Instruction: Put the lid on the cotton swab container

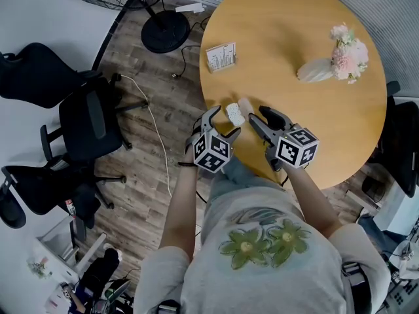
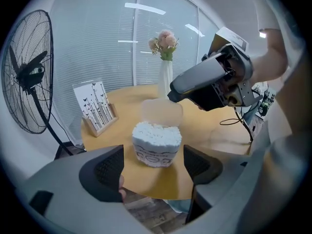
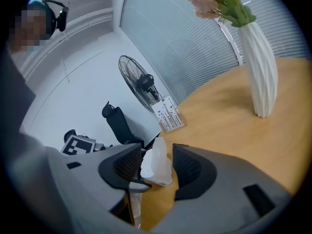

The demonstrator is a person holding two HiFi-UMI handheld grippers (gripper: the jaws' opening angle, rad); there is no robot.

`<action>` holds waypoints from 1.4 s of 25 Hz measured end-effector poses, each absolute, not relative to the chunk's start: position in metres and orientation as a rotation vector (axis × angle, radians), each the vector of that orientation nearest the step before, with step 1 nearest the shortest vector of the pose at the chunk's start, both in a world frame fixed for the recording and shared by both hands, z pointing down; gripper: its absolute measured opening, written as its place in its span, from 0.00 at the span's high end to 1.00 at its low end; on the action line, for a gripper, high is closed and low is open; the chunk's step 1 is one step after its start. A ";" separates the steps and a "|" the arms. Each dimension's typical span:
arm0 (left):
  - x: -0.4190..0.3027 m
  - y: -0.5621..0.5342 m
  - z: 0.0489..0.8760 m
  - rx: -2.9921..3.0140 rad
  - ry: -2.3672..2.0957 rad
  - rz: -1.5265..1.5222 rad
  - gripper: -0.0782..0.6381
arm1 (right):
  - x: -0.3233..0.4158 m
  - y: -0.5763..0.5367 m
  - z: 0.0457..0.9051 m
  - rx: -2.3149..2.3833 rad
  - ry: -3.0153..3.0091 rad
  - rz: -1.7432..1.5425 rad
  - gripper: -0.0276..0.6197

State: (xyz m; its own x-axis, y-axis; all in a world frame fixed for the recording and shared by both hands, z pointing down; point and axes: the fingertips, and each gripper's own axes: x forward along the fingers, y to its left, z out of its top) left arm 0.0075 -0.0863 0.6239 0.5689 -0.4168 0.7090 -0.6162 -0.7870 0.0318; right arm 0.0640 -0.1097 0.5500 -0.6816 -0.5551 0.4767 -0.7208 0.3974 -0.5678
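Open cotton swab container at the surface edge, dead ahead of left tool, jaws apart and off it, with lid upright behind the container, edge-on in right tool gap, jaws apart, right nearer.

Your left gripper and right gripper were grey with black dimpled pads, and each bore black-and-white square markers. The cotton swab container showed white swabs on top and a dark printed band round its clear wall. Its lid was a frosted, milky white. The table was honey-coloured wood. The vase was white and ribbed, holding pale pink flowers and green leaves. The card stand was white, patterned with thin black stems and butterflies. You wore a grey shirt printed with green flowers. The floor was grey-brown planks, and the fan was black.
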 end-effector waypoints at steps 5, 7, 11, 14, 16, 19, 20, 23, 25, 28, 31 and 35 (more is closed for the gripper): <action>0.010 -0.083 0.636 2.533 -0.814 1.105 0.35 | 0.063 -0.110 0.555 1.135 -2.438 1.198 0.67; 0.011 -0.084 0.637 2.534 -0.810 1.104 0.35 | 0.063 -0.110 0.556 1.133 -2.441 1.226 0.67; 0.013 -0.085 0.638 2.539 -0.795 1.111 0.35 | 0.063 -0.111 0.555 1.139 -2.446 1.305 0.67; 0.014 -0.085 0.639 2.542 -0.785 1.113 0.35 | 0.064 -0.113 0.556 1.144 -2.445 1.331 0.70; 0.015 -0.085 0.640 2.543 -0.781 1.110 0.35 | 0.065 -0.113 0.557 1.139 -2.445 1.342 0.70; 0.017 -0.086 0.639 2.544 -0.777 1.107 0.35 | 0.065 -0.113 0.559 1.135 -2.444 1.387 0.74; 0.017 -0.086 0.639 2.544 -0.775 1.106 0.35 | 0.064 -0.113 0.559 1.136 -2.443 1.404 0.75; 0.016 -0.086 0.639 2.545 -0.771 1.103 0.35 | 0.061 -0.112 0.560 1.132 -2.436 1.431 0.78; 0.016 -0.086 0.639 2.547 -0.769 1.100 0.36 | 0.060 -0.111 0.562 1.130 -2.434 1.443 0.81; 0.016 -0.085 0.638 2.552 -0.762 1.098 0.38 | 0.059 -0.111 0.562 1.127 -2.435 1.463 0.83; 0.018 -0.086 0.640 2.553 -0.756 1.098 0.40 | 0.060 -0.112 0.562 1.111 -2.437 1.458 0.83; 0.017 -0.087 0.639 2.553 -0.758 1.092 0.43 | 0.058 -0.111 0.561 1.088 -2.440 1.439 0.84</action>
State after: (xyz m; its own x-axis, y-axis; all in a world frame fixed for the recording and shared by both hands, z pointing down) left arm 0.0166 -0.0867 0.6385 0.5810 -0.3603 0.7298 -0.5579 -0.8292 0.0347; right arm 0.0577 -0.1112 0.5607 -0.7377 -0.5245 0.4251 -0.6257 0.2947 -0.7222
